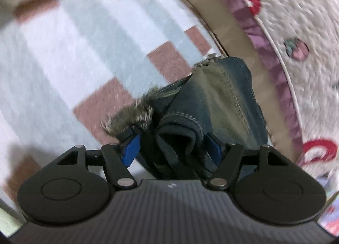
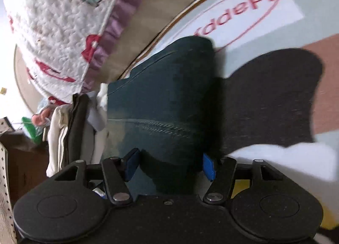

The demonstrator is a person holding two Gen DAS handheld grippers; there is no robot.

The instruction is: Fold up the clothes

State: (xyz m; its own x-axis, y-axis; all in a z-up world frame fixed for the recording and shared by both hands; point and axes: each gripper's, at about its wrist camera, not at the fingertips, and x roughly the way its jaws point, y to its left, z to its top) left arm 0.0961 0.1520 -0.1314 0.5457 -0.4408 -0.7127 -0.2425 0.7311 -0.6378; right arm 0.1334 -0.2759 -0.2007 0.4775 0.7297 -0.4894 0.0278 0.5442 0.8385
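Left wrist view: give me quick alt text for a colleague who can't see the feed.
The left gripper clamps a bunched fold of dark blue denim jeans with a frayed hem between its blue pads. Beneath lies a checked mat in white, grey and dusty pink. On the right is a white quilt with red motifs and a purple ruffle.

Dark blue faded jeans (image 1: 214, 100) with frayed grey hems. The mat (image 1: 84, 57) is checked pale blue, white and dusty pink. The quilt (image 2: 55, 24) is cream with red motifs.

Two grippers (image 1: 172, 144) (image 2: 169, 165); one pair of jeans (image 1: 211, 100) (image 2: 161, 100); one checked mat (image 1: 84, 53) (image 2: 296, 11); one quilted blanket (image 1: 296, 11) (image 2: 53, 21).
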